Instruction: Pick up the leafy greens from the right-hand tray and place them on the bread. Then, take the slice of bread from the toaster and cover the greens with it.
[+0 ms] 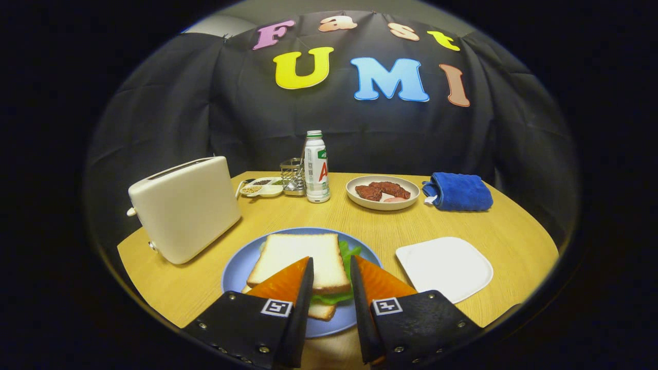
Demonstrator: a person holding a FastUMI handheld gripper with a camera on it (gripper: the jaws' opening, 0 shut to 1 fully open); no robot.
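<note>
Your gripper hangs just above the near edge of the round blue plate, its two fingers parted with a narrow gap and holding nothing. Between and just ahead of the fingertips lies the top slice of white bread, flat on the stack, its square face up and its near edge tucked under your left fingertip. The green leafy lettuce sits under that slice, poking out on the right side and again at the near edge, where a corner of the lower bread slice shows beneath it.

To the left of the plate stands the cream-coloured toaster, its long axis running from near left to far right. To the right of the plate you have the flat white square tray, bare.

Further back, from left to right: a small white divided dish of seeds, a wire rack, an upright white plastic bottle, a pale bowl of reddish meat pieces, and a folded blue cloth, all on the yellow wooden table.
</note>
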